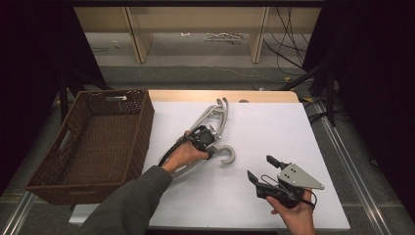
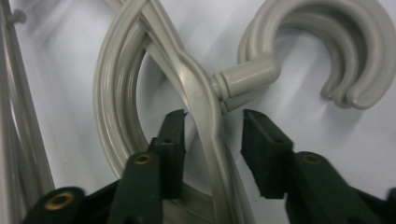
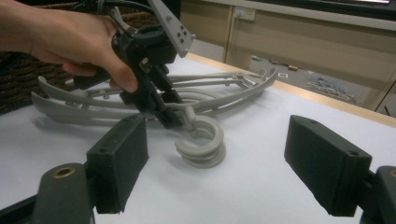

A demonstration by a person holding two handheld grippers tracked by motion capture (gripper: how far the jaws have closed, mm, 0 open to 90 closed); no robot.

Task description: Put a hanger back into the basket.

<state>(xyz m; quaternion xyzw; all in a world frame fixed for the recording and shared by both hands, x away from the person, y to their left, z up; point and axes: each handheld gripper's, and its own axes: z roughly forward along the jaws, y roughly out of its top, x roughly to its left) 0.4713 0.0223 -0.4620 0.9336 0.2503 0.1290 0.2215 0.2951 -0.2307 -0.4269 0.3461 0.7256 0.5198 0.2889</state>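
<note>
On the white counter point(image 1: 274, 127), the left gripper point(image 2: 214, 122) straddled, jaws apart, the pale grey plastic hangers point(image 2: 198, 88) beside their hooks at upper right, while the right gripper point(image 1: 258, 170) idled, jaws apart, at lower right.

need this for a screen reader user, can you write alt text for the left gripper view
Close view along the left tongs, their two black jaws straddling the neck of a stack of grey plastic hangers lying on a white table, with a gap still visible at each pad. The hangers' curved hooks sit at upper right.
</note>
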